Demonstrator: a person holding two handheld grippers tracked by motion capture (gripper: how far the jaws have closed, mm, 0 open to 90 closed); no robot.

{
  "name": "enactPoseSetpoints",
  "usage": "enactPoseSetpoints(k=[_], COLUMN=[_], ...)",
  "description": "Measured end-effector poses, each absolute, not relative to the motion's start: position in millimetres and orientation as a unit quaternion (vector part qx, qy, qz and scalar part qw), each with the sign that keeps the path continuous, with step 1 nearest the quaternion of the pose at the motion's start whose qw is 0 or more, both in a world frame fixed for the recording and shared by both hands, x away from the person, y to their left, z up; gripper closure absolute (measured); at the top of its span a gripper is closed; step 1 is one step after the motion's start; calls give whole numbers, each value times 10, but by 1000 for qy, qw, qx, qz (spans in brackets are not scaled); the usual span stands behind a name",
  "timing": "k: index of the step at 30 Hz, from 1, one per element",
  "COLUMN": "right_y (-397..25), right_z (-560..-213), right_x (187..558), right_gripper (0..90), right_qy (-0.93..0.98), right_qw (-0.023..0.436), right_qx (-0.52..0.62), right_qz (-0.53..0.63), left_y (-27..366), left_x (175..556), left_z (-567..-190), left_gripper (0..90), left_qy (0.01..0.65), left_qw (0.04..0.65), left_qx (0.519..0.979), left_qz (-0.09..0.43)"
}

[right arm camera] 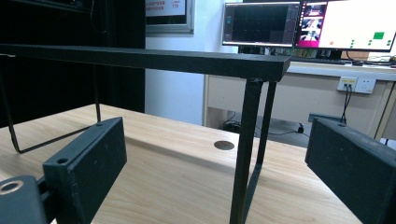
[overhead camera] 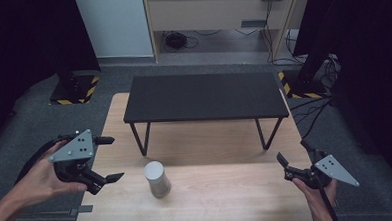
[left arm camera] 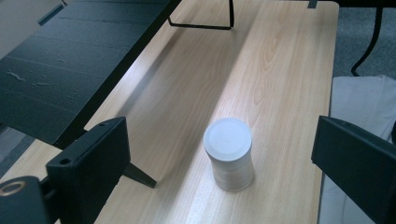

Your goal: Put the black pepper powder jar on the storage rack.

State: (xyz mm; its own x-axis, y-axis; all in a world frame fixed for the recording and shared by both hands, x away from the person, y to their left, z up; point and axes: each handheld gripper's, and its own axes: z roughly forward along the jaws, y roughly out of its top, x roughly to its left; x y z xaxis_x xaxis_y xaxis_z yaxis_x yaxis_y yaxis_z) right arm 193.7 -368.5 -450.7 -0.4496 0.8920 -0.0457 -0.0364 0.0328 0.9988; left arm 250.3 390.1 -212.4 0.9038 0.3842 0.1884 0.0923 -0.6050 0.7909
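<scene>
Pale wooden table (overhead camera: 228,199), black shelf (overhead camera: 203,96) (monitors (right arm camera: 303,23) behind), white cylinder (overhead camera: 157,178), both claws released

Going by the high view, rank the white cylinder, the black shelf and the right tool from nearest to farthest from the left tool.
1. White cylinder, upright, just right of the left tool.
2. Black shelf, behind, at mid-table.
3. Right tool, by the table's right edge.

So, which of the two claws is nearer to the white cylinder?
The left claw: it is open beside the white cylinder, facing it. The right claw is at the far table edge.
</scene>
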Motion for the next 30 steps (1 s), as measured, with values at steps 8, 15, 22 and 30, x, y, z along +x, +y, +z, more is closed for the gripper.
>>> enactPoseSetpoints(k=[8,15,22,30], right_y=[-3687,-3687,-3691,-3686], right_z=[-4506,-4506,-4505,-4503], right_x=[1938,1940,1942,1945], right_gripper=[52,52,52,52], right_qy=[605,607,607,609], right_qw=[387,387,386,385], right_qx=[352,351,350,348], right_qz=[600,600,600,600], left_y=[3910,3890,3865,3817], left_x=[2500,2531,2570,2624], left_z=[-2113,-2115,-2124,-2118], left_gripper=[34,34,33,32], left_qy=[137,138,140,144], left_qw=[420,414,405,392], left_qx=[881,885,889,896], left_qz=[172,166,161,152])
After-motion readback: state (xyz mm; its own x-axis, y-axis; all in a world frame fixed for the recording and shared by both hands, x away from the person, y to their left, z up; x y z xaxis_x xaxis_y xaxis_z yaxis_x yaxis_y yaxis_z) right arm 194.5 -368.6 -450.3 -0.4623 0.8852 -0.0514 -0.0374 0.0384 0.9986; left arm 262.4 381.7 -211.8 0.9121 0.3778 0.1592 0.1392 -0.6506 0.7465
